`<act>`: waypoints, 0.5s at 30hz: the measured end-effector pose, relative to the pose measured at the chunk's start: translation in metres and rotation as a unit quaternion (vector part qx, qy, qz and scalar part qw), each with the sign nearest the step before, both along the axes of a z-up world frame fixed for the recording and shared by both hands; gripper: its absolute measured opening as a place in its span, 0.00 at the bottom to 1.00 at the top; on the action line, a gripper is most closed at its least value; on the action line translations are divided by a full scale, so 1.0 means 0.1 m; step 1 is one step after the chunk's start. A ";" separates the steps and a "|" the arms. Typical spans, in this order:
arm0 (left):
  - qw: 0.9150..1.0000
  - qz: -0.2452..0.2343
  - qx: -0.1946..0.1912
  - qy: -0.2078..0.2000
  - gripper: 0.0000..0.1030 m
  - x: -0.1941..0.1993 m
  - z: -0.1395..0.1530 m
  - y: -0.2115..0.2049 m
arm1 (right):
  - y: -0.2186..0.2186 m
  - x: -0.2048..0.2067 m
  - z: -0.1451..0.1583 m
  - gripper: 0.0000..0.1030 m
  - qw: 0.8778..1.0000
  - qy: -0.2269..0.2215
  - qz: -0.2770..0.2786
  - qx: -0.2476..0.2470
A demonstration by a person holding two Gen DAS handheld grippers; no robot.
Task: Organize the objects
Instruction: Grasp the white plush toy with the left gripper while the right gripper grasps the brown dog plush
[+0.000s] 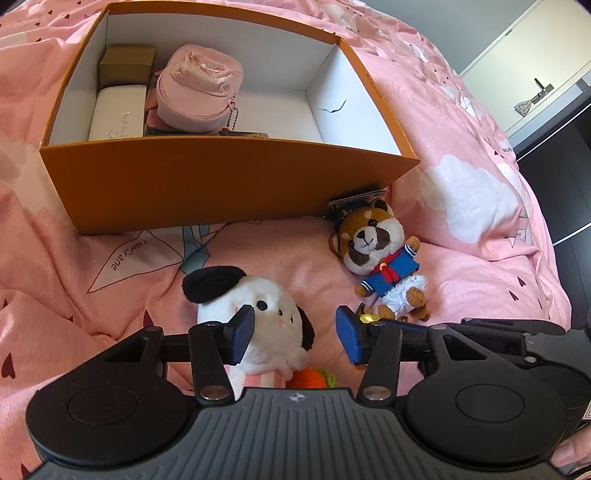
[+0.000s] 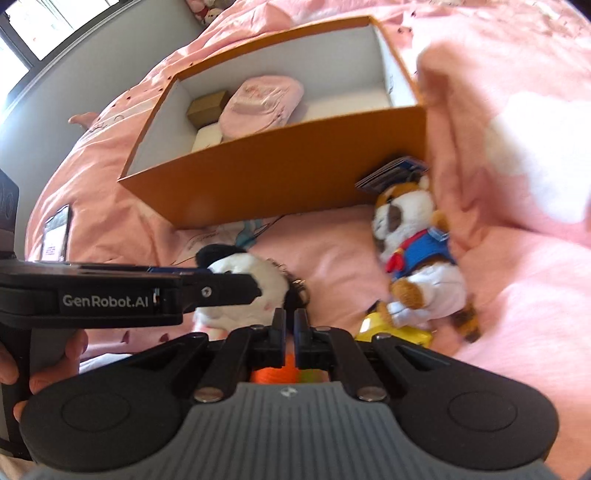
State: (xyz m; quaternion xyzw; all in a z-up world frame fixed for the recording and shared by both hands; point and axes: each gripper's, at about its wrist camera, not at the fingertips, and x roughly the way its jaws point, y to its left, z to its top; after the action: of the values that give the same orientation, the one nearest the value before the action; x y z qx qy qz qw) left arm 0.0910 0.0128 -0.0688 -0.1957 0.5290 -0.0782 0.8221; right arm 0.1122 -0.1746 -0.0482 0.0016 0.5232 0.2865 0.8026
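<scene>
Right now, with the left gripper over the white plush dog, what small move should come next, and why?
Probably close the left gripper on the white plush dog with black ears. Its blue-padded fingers stand open with the dog's head between them, nothing is gripped yet, and the open orange cardboard box just beyond shows bare floor on its right side. The right gripper looks shut beside it.

I see pink bedding with white cloud prints under everything. White cabinet door with a dark handle sits far right; a bright window is top left in the right wrist view.
</scene>
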 end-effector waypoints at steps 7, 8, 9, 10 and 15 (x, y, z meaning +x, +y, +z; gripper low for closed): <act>1.000 -0.013 0.020 0.009 0.58 -0.01 0.02 0.17 | -0.18 0.18 0.14 0.19 0.997 -0.063 -0.023 -0.050; 0.999 -0.016 0.022 0.018 0.58 -0.01 -0.01 0.20 | -0.19 0.22 0.16 0.23 0.996 -0.071 -0.023 -0.055; 0.999 -0.017 0.023 0.028 0.59 0.00 -0.05 0.23 | -0.21 0.27 0.18 0.26 0.995 -0.081 -0.022 -0.062; 0.999 -0.019 0.021 0.037 0.59 0.00 -0.09 0.24 | -0.22 0.31 0.19 0.34 0.994 -0.088 -0.020 -0.068; 0.998 -0.023 -0.007 0.065 0.62 0.04 -0.31 0.25 | -0.17 0.54 0.11 0.41 0.991 -0.089 -0.007 -0.100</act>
State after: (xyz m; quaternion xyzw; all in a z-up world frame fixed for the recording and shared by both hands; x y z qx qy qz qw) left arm 0.0947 0.0373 -0.0996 -0.1942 0.5850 -0.0878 0.7825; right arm 0.1659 -0.1916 -0.0372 -0.1007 0.4758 0.2265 0.8439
